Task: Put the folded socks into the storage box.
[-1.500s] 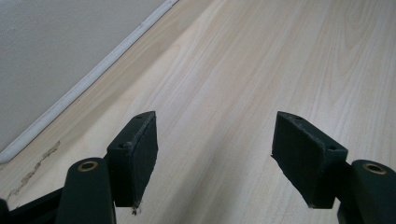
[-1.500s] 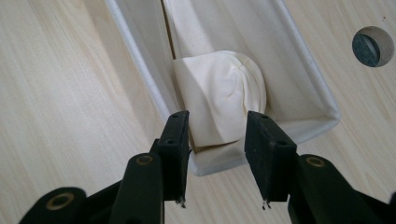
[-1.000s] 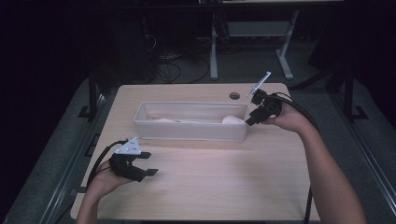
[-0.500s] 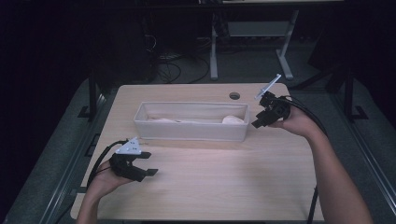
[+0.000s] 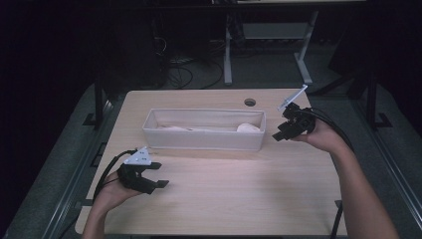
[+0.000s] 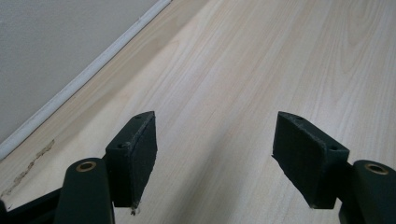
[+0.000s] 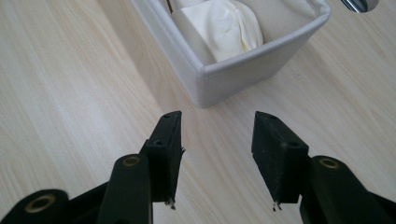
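Taking the long white bin (image 5: 204, 130) as the landmark: the left gripper (image 5: 157, 180) is resting low over the tabletop (image 5: 239, 194), in front of the bin's left end and well apart from it, its fingers (image 6: 133, 156) spreading wide with nothing between them. Inside the bin, a cream cloth (image 7: 222, 28) is lying bunched against its right end. Just beside that right end, the right gripper (image 5: 279, 133) is hovering outside the wall, its fingers (image 7: 166, 149) having just been opening, standing apart and gripping nothing.
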A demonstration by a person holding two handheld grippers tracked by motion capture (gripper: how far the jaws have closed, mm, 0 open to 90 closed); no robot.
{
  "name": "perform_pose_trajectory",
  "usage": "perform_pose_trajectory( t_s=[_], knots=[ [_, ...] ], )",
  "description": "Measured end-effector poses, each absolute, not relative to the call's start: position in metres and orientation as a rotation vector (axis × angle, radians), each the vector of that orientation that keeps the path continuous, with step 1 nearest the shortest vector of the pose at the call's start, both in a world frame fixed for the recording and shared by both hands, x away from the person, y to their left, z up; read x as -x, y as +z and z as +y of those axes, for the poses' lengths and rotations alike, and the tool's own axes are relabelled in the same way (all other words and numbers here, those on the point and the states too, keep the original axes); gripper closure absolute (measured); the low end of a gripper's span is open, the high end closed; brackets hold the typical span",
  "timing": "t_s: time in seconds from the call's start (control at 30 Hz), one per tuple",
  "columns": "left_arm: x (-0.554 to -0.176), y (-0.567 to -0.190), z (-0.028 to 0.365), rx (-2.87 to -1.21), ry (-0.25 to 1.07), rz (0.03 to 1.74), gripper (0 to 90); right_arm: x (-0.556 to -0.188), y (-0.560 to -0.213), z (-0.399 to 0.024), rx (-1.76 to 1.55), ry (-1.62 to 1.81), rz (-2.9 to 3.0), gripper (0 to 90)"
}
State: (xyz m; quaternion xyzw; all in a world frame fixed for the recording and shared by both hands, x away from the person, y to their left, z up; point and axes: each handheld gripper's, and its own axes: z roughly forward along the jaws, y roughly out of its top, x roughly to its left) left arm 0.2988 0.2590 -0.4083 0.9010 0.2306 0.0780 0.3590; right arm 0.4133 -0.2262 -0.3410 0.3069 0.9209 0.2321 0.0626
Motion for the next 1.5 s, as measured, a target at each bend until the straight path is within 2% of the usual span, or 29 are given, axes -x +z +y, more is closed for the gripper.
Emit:
perform_pose_trajectory(
  t_s=[1.5],
  knots=[
    [-0.296,-0.412,0.255,-2.34,0.193,0.598,30.5,-0.364,-0.387,-0.264,-1.064,0.817,2.729,42.3]
  ],
)
